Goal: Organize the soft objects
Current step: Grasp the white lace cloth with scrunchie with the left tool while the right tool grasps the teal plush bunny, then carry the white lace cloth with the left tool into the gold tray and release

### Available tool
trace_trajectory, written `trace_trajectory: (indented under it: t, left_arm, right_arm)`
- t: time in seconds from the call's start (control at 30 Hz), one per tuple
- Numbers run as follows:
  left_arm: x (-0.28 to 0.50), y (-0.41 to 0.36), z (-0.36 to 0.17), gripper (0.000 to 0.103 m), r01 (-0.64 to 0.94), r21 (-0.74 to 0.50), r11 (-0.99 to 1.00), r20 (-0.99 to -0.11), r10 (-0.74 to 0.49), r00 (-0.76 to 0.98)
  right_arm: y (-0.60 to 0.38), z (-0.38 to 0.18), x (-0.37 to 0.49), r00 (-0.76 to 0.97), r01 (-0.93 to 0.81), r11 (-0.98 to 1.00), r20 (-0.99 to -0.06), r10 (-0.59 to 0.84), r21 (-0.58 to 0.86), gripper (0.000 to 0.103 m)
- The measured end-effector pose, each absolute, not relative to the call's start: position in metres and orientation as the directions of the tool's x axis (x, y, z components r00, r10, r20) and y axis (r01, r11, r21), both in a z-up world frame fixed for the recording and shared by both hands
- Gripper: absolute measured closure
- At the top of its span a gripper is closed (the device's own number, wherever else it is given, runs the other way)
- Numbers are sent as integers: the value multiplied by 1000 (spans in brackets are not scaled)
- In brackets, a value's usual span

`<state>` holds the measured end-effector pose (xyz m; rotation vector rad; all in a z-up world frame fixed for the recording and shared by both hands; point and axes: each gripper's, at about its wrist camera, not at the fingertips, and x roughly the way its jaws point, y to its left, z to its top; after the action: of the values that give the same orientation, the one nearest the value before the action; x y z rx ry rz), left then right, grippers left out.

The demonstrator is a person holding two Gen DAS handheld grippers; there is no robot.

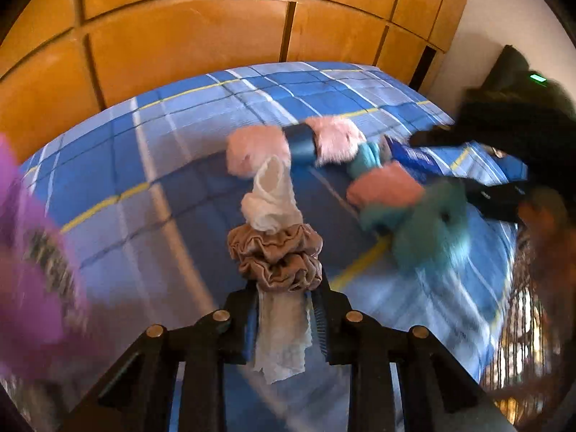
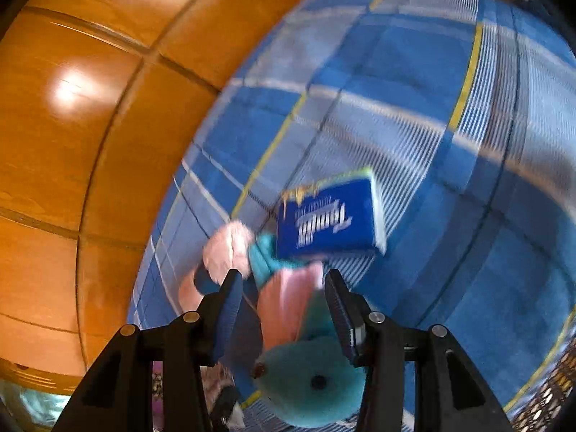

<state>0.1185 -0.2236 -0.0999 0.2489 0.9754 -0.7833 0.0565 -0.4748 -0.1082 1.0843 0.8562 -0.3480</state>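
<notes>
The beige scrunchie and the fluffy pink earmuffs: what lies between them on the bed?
In the left wrist view, a bunched white lace cloth runs from scrunchie up to earmuffs.

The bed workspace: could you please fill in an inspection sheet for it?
Surface: bed under a blue plaid cover.
Job's things: beige scrunchie with white lace; pink fluffy pieces; teal plush with pink cloth.
Clutter: blue tissue pack; blurred purple item.
Grippers: left gripper shut on the lace; right gripper around the plush and cloth, contact unclear.
Cables: nothing seen.
Surroundings: wooden panels, white wall.
</notes>
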Motion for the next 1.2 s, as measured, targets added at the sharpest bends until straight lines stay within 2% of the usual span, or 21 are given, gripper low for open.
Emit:
trace_trajectory:
  t: [0.07,0.23,0.33,0.43,0.47,0.5,0.53,0.6,0.63,0.67,0.77,0.9,1.03,1.2]
  left_arm:
    - [105,-207,-103,76,694,-167,701,-820,-489,296]
    - [73,-165,-113,77,679,-146,720,-812,-479,333]
    - [65,-150,-115,77,658,-157,736,-808,-479,343]
    - [62,-144,-116,79,650,-163,743,-804,-482,349]
    - [60,-143,-116,79,648,-159,745,-802,-480,355]
    - [58,-142,-116,79,648,-150,747,-801,-476,364]
    - [57,-141,-116,79,646,-146,749,-800,-474,369]
    - [57,-137,-116,79,637,-164,753,-799,-481,362]
    - [59,-135,-116,80,629,-182,756,-799,-487,354]
    - [60,-130,-115,80,615,-206,761,-798,-494,344]
    - [59,-123,-115,81,604,-219,766,-798,-497,341]
    - [57,-118,-115,82,599,-215,771,-797,-493,348]
    - [55,-120,-112,82,601,-197,774,-807,-476,349]
    - [64,-134,-90,82,620,-189,762,-790,-493,364]
  right_arm:
    - [-467,-111,65,599,637,494,-783,166,592,52]
    - [-440,-113,87,491,605,657,-860,137,450,37]
    - [-418,-113,101,409,554,775,-910,65,304,33]
    - [-400,-114,106,354,498,847,-935,1,189,35]
    - [-399,-114,104,350,495,849,-937,1,186,41]
    - [-398,-113,101,351,491,851,-937,3,187,55]
    - [-397,-112,99,370,479,846,-928,44,232,59]
    - [-395,-112,96,441,407,799,-861,253,443,62]
    - [-388,-111,95,448,359,789,-833,324,499,62]
    - [-382,-112,96,430,337,807,-842,327,486,62]
    - [-362,-116,102,364,302,886,-901,235,353,59]
    - [-350,-116,102,349,252,924,-918,189,286,54]
    - [-350,-115,100,346,234,938,-924,166,256,54]
    - [-356,-111,94,354,256,923,-916,188,289,56]
